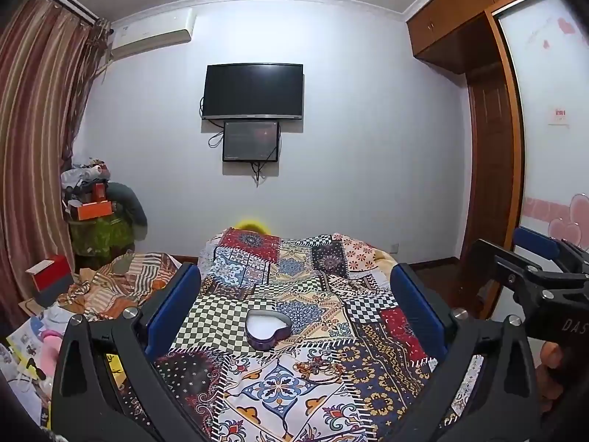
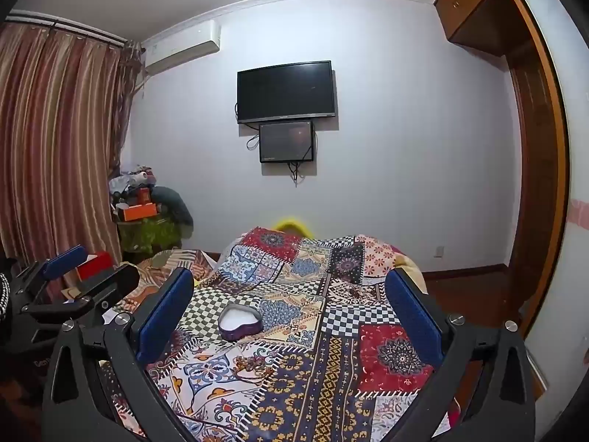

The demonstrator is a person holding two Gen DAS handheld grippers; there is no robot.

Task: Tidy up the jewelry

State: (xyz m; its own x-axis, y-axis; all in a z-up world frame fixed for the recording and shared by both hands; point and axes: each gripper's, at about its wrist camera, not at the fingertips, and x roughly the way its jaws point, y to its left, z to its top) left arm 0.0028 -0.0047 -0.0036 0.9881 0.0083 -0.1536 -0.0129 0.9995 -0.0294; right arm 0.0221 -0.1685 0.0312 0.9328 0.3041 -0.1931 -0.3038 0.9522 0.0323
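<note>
**Heart-shaped box and jewelry on the bed, both claws spread and empty**

A heart-shaped box [image 1: 269, 329] lies open on the patchwork bedspread [image 1: 294, 386], its wall dark purple, its inside white; it sits on a checkered patch near the middle of the bed, with its point toward the near side. Nearer than the box, and apart from it, a small tangle of jewelry [image 1: 319, 365] rests on a white floral patch; it looks like a brownish chain or bracelet with beads, though its links blur into the print of the cloth; in the right wrist view the same pile [image 2: 254, 365] lies near and a little right of the box [image 2: 240, 321].

The left claw [image 1: 294, 313] is spread wide, its blue pads at far left and far right of the box; nothing sits between the fingers and they touch neither box nor jewelry; it hovers above the bedspread. The right claw [image 2: 291, 311] is likewise spread wide and empty, hanging above the bed to the right of the left one; box and jewelry appear between its fingers, untouched.

On the far wall hang a dark television [image 1: 253, 91] and a smaller screen [image 1: 251, 141] just below it; striped curtains [image 1: 33, 140] fall at the left.
</note>
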